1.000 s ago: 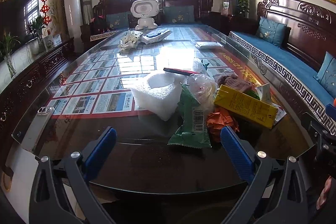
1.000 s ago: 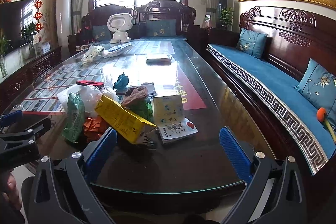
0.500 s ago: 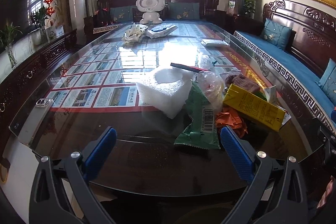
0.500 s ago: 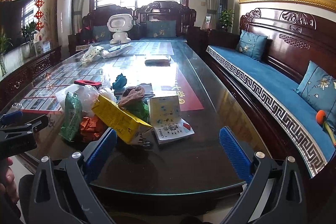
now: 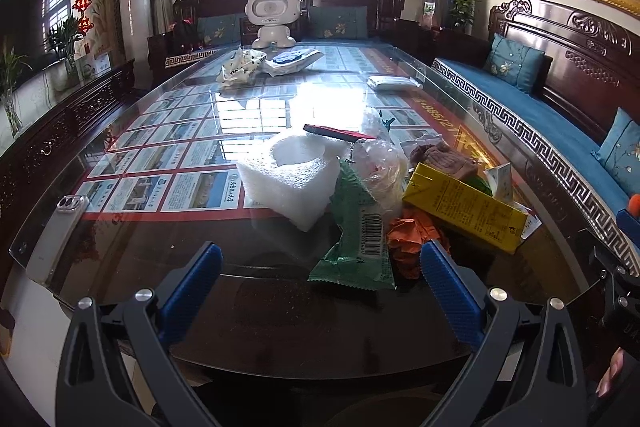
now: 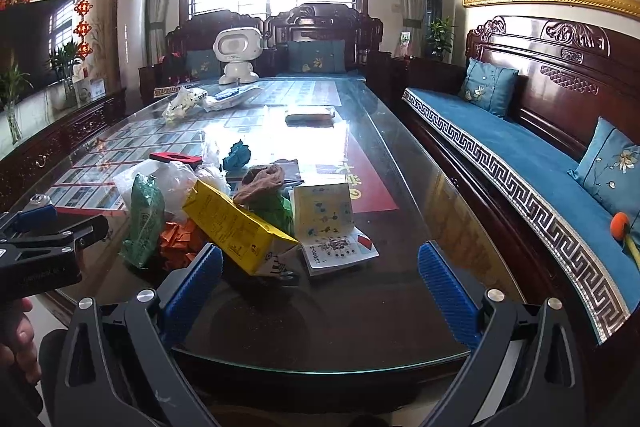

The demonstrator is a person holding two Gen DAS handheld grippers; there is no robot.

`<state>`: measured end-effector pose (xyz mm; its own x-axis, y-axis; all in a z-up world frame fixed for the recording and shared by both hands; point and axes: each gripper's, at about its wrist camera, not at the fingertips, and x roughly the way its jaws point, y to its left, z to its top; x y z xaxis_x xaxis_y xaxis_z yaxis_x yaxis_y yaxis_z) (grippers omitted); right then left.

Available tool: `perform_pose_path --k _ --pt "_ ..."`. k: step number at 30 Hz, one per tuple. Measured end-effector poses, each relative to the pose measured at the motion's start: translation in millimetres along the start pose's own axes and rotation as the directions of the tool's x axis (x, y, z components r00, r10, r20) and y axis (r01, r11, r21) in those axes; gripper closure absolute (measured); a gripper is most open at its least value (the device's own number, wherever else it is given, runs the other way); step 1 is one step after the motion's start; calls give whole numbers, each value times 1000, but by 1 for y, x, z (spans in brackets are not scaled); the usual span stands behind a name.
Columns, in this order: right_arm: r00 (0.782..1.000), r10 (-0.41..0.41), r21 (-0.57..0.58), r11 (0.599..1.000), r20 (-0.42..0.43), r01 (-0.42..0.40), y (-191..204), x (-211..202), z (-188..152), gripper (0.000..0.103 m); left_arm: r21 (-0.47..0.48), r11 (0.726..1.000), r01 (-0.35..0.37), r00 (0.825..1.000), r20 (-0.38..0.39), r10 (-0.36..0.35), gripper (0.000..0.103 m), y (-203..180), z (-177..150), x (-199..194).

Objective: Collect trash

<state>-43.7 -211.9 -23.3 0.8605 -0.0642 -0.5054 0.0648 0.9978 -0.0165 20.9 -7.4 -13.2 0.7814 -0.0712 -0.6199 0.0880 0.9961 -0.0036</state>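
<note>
A pile of trash lies near the front of the glass table [image 5: 160, 251]: white foam [image 5: 292, 175], a green wrapper [image 5: 354, 239], orange crumpled paper [image 5: 408, 235], a yellow carton [image 5: 464, 211], a clear plastic bag [image 5: 380, 167] and a brown cloth [image 5: 444, 159]. My left gripper [image 5: 320, 267] is open and empty, just short of the green wrapper. My right gripper [image 6: 320, 267] is open and empty in front of the yellow carton [image 6: 236, 227] and a printed leaflet [image 6: 332, 227]. The left gripper's body [image 6: 44, 243] shows at the left of the right wrist view.
A phone [image 5: 60, 227] lies at the table's front left corner. A white toy robot [image 5: 274, 19], crumpled paper [image 5: 240, 67] and a wipes pack [image 5: 296, 61] sit at the far end. A blue-cushioned wooden bench [image 6: 540, 167] runs along the right.
Both grippers have moved slightly closer to the trash pile and the views have tilted up a little. Both stay open and empty; nothing on the table moved.
</note>
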Motion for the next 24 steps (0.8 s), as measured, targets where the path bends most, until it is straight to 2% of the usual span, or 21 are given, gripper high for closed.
perform_pose_path --k 24 --pt "1000 24 24 999 -9 -24 -7 10 -5 8 -14 1000 -4 999 -44 4 4 -5 3 23"
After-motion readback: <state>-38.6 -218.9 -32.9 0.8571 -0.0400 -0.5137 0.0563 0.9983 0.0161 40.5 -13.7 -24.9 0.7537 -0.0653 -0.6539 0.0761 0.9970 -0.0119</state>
